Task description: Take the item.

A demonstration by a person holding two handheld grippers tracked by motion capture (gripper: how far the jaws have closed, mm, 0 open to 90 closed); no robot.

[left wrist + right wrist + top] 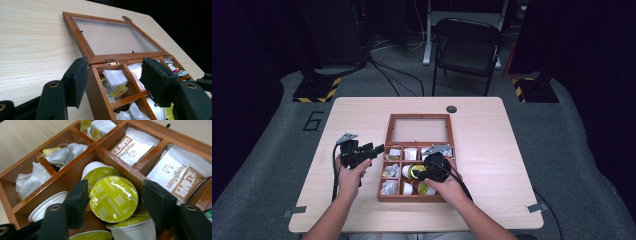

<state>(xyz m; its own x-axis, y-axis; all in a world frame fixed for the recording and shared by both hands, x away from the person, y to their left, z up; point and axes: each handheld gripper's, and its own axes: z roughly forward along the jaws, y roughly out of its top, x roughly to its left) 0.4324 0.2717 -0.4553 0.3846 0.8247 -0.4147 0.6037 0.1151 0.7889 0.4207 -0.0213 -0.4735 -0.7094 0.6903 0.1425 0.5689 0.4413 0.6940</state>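
Note:
An open wooden box with several compartments lies mid-table, its glass lid folded flat behind it. It holds tea bags, sachets and green-lidded capsules. My right gripper hangs over the box's middle compartment. In the right gripper view its jaws stand open on either side of a tilted green-lidded capsule, the pads a little off it. My left gripper is open at the box's left rear corner, and its jaws straddle the box's left wall without pressing it.
Bare tabletop lies left, right and behind the box. A small black grommet sits near the far edge. A folding chair and stand bases with hazard stripes stand on the floor beyond the table.

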